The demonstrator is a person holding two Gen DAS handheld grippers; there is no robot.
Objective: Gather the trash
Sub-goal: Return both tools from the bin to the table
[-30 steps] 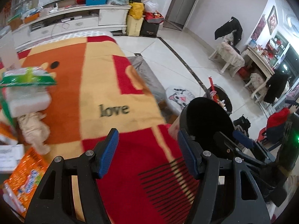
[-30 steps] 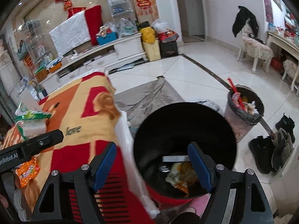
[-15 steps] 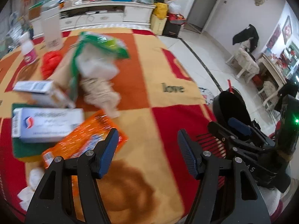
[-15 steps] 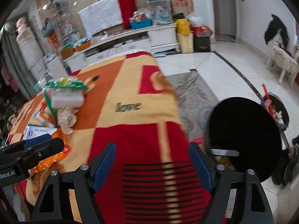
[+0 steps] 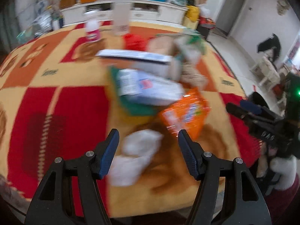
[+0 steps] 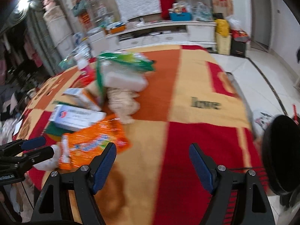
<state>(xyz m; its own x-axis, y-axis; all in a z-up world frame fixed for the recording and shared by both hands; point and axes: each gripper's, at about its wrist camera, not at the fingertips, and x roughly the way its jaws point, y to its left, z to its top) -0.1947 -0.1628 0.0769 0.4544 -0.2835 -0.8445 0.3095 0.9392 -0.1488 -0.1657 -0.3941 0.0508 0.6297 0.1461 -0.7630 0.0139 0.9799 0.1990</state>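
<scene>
Trash lies in a heap on a table covered with a red, orange and yellow cloth [image 5: 56, 75]. My left gripper [image 5: 148, 144] is open and empty, just above crumpled white tissue [image 5: 138, 148]. An orange snack wrapper [image 5: 185, 112] lies just beyond it, also in the right wrist view [image 6: 91, 142]. White boxes [image 5: 150, 90], a beige crumpled wad [image 6: 123, 103] and a green-and-white bag [image 6: 121, 69] lie further back. My right gripper [image 6: 152, 155] is open and empty over the cloth. The black bin [image 6: 279, 153] stands at the table's right edge.
A pink-labelled bottle [image 5: 92, 30] and a tall white carton [image 5: 121, 16] stand at the table's far side. A white cabinet [image 6: 168, 31] runs along the back wall. The right gripper shows in the left wrist view [image 5: 262, 120]. Tiled floor [image 6: 262, 71] lies to the right.
Both grippers have swung left, away from the black bin and over the table. The left one now hovers over the white tissue and the trash heap. Both stay open.
</scene>
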